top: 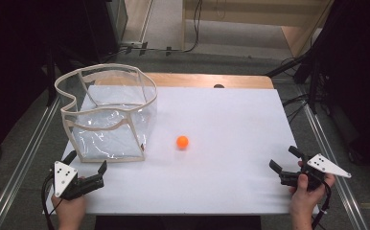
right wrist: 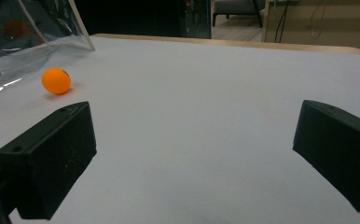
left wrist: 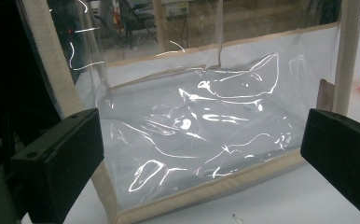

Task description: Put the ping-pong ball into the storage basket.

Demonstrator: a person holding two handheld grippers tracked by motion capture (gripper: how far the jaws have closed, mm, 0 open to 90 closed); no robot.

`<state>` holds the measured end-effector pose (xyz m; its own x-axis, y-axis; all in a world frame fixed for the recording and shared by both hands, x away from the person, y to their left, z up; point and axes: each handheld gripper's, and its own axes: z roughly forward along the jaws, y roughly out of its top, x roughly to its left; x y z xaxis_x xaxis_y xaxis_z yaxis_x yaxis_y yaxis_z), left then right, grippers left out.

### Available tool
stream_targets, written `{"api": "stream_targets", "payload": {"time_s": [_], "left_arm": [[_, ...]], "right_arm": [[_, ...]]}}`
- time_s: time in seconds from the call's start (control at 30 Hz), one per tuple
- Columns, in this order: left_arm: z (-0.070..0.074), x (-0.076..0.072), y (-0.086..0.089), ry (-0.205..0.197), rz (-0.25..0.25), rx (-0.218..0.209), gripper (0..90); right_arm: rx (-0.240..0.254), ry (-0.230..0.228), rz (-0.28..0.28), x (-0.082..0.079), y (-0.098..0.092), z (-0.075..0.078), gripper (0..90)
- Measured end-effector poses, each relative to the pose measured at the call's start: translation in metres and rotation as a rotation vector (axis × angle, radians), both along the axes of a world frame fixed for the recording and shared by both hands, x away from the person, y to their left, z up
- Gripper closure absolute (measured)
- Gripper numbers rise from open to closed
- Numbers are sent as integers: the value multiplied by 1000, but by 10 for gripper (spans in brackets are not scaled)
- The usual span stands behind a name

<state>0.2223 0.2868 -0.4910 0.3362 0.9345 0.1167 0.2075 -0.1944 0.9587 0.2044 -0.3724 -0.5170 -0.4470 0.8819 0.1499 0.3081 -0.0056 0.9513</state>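
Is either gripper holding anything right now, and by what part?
Nothing is held. The left gripper is open near the bag; the right gripper is open, apart from the ball.

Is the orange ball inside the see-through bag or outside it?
Outside. The orange ball sits on the white table, beside the clear bag, apart from it.

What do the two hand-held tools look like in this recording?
Left tool and right tool: matte black bodies, two blocky rectangular black jaws each, a pale three-cornered plate with dark dots on top, and a black cable trailing toward the person. No sleeves are visible.
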Motion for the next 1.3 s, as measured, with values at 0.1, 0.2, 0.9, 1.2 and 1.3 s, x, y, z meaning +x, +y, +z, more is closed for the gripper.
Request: {"api": "stream_targets", "payload": {"time_s": [0.1,0.2,0.9,1.2,1.3], "left_arm": [[0,1,2,8,10,-21,0],[0,1,2,10,11,-25,0],[-1,-3,-1,6,15,6,0],[-1,-3,-1,9,14,7,0],[-1,-3,-2,7,15,9,0]], "right_arm": [[-1,-14,-11,-1,0,1,0],[-2,-15,-4,0,1,3,0],[-101,16,91,25,37,33,0],[-119,49,164,37,50,44,0],[-123,49,176,40,53,47,0]]}}
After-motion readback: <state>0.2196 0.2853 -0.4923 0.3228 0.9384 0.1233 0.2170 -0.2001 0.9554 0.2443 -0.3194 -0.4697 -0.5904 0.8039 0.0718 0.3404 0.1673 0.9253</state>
